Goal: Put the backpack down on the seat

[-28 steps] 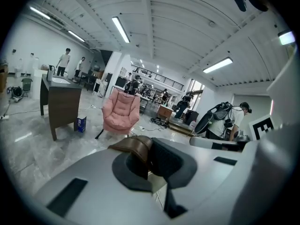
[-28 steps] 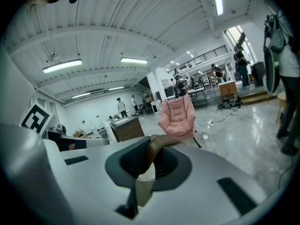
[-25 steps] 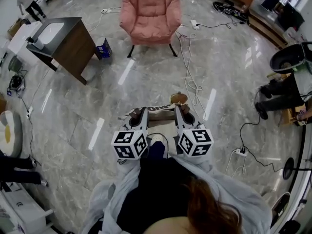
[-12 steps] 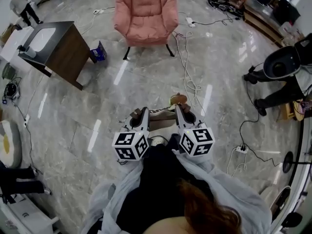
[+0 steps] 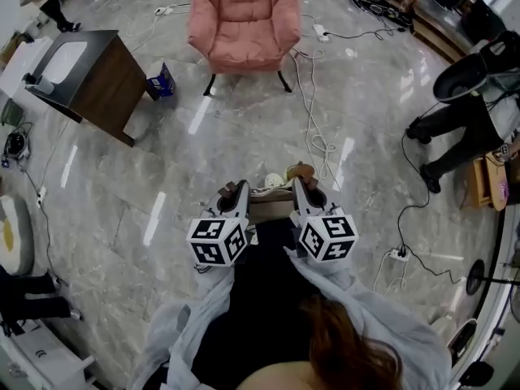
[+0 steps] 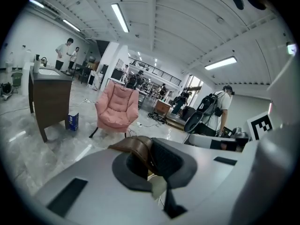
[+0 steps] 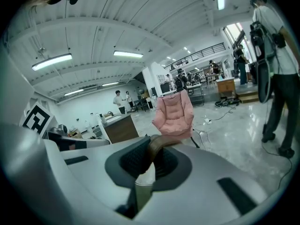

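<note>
**Change since the earlier frames:** in the head view the pink armchair and the dark wood cabinet have drifted slightly toward 9 o'clock. The bystander at 3 o'clock has stepped up-frame. The white shoe once visible between the two marker cubes no longer shows. Both grippers keep the same grip.

**Left gripper**: its fingers are clamped together on a brown leather strap that arches over the pads.

**Right gripper**: its fingers are likewise pinched tight on a second brown strap.

**Backpack**: beige with brown trim. It hangs between the two grippers, carried by its straps just ahead of the person's body. It is clear of the floor and well apart from the armchair.

**Armchair:** quilted and pink on dark splayed legs, at 12 o'clock from the grippers. Both gripper views face it, and its seat is bare.

**Cabinet:** at 10 o'clock, with a white basin top. A small blue box stands on the floor just beside its right end.

**Floor**: glossy grey marble. A white cable runs from the armchair's right leg down toward 1 o'clock of the grippers. A white power strip lies at 3 o'clock.

**Bystander:** in dark trousers, standing beside a dark round chair.
</note>
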A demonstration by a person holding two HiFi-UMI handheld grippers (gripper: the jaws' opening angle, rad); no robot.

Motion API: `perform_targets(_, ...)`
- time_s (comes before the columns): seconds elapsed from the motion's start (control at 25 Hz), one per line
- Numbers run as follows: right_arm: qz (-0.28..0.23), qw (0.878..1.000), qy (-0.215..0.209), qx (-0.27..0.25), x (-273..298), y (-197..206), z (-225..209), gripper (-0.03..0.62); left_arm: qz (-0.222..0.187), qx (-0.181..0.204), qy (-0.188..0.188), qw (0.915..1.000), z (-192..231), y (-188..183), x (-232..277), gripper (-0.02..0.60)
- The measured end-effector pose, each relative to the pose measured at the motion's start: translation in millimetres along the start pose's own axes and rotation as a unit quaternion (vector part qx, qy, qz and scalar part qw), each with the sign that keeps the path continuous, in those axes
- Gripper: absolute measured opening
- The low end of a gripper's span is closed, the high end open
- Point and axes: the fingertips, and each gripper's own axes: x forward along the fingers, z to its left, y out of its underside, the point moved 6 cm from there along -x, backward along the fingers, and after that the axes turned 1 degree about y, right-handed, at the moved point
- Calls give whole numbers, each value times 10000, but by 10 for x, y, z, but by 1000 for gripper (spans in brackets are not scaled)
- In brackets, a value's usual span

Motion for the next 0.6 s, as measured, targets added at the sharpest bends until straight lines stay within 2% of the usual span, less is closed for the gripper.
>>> perform_targets(0.16,54,9999,-58,120,283,-146,-149,17,20,7,-90,10000,86,-154,282,14)
perform_targets(0.6,198,9989,-419,8,1318,-762,-703,17,-208,-166,-392,9989,378,-698,1318,14)
